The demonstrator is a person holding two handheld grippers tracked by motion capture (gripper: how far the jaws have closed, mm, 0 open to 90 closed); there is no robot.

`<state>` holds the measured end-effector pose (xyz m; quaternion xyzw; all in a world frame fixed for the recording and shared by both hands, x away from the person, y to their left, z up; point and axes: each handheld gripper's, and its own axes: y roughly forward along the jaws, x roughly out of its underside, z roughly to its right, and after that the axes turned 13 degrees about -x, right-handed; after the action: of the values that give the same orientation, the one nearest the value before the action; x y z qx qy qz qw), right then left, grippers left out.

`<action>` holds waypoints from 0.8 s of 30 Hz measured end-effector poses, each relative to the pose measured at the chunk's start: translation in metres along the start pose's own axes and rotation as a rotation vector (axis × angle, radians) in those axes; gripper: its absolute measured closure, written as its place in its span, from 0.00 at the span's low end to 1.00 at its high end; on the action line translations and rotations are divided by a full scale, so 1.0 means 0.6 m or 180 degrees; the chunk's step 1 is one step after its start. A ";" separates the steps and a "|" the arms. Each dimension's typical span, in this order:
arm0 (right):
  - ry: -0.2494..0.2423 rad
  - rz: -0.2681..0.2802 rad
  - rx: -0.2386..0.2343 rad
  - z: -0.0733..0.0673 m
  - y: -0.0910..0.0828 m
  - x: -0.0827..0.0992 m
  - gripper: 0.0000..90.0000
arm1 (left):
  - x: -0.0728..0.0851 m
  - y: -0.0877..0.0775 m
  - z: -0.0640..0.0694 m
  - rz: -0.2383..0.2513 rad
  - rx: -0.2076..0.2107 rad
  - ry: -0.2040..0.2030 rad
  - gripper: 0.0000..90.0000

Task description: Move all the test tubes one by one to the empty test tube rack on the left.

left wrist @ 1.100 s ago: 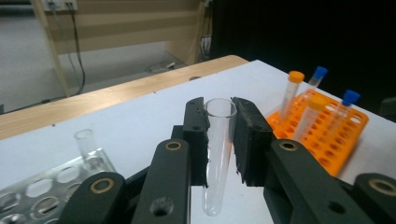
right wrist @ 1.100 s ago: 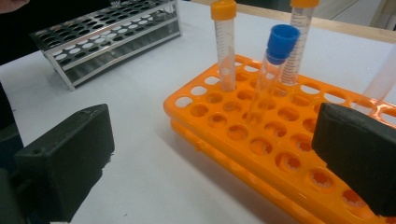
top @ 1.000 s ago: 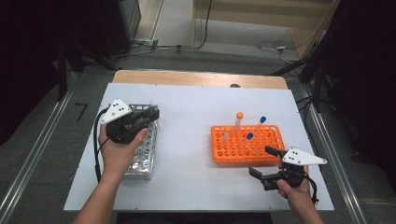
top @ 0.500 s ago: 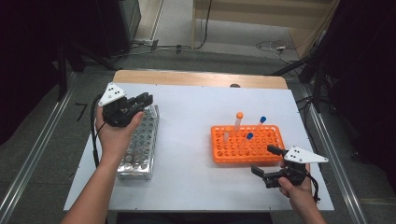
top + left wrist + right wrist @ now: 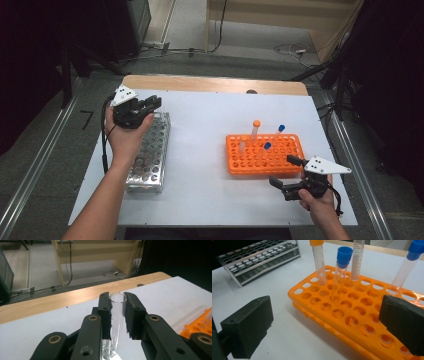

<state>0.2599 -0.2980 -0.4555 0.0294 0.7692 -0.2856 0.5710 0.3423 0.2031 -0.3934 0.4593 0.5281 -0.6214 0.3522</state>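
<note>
On my left, the left tongs [image 5: 117, 312] are clamped on a clear uncapped tube [image 5: 117, 315], which stands upright between the pads with its open mouth just above them. In the high view these tongs [image 5: 145, 106] sit over the far end of the metal rack [image 5: 150, 160], whose holes all look empty from here. I judge the tube is on its way into that rack, so it is gripped but not yet seated: finding a hole and lowering it in is what remains.

Well off to the right of them stands the orange rack [image 5: 265, 155], with 4 tubes in it as the right gripper view shows: 1 orange-capped [image 5: 318, 262], 2 blue-capped [image 5: 340, 270], and 1 whose top is cut off. I take these to be waiting for transfer.

The right tongs [image 5: 324, 325] are spread wide with nothing between them, resting just at the near edge of the orange rack [image 5: 352, 322]. The white surface [image 5: 200, 135] between both racks is bare, so nothing blocks the way.
</note>
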 end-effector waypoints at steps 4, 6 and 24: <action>0.0006 -0.0005 -0.0006 0.000 0.000 0.000 0.00 | 0.007 0.010 0.000 -0.0052 -0.0047 0.0017 0.85; 0.0001 -0.0008 -0.0008 0.001 0.001 0.000 0.00 | 0.012 0.014 0.000 -0.0072 -0.0075 0.0032 0.85; -0.0013 -0.0039 -0.0022 0.000 0.005 0.001 0.00 | 0.047 0.041 0.017 -0.0404 -0.0222 0.0196 0.85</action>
<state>0.2607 -0.2957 -0.4573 0.0222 0.7691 -0.2865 0.5709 0.3536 0.1898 -0.4282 0.4312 0.5880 -0.6093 0.3115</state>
